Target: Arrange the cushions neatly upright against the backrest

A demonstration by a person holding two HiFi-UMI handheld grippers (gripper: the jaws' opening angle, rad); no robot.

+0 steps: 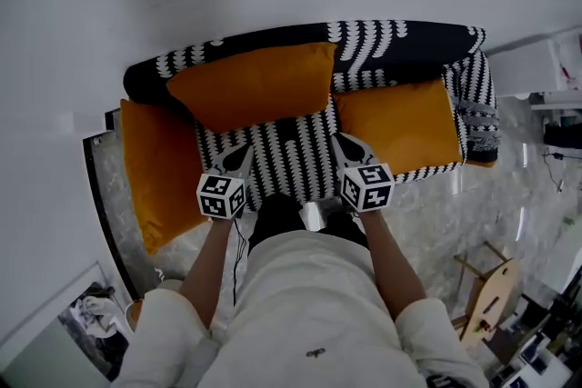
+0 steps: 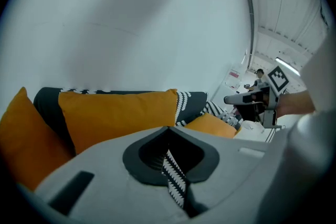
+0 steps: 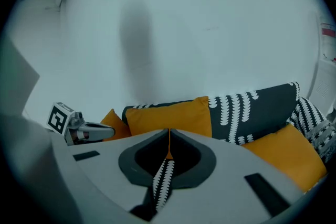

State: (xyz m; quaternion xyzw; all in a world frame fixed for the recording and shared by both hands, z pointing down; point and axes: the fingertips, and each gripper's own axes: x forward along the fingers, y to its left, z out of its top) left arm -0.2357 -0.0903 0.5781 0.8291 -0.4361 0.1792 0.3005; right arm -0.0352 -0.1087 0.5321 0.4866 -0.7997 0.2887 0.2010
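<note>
Three orange cushions lie on a black-and-white patterned sofa (image 1: 291,150). The middle cushion (image 1: 250,84) leans upright against the backrest (image 1: 400,45). Another one (image 1: 150,177) hangs over the sofa's left end, and the right one (image 1: 400,124) lies tilted on the seat near the right armrest. My left gripper (image 1: 244,152) hovers over the seat's front, shut and empty. My right gripper (image 1: 344,141) is beside it, also shut and empty. In the left gripper view the closed left gripper (image 2: 168,128) points at the middle cushion (image 2: 118,113). In the right gripper view the right gripper (image 3: 169,131) faces that cushion (image 3: 168,115) too.
A white wall rises behind the sofa. A wooden stool (image 1: 486,286) stands on the marble floor at the lower right. White shelving (image 1: 555,68) is off the sofa's right end. A framed picture (image 1: 91,313) lies at the lower left. My legs stand close against the seat's front.
</note>
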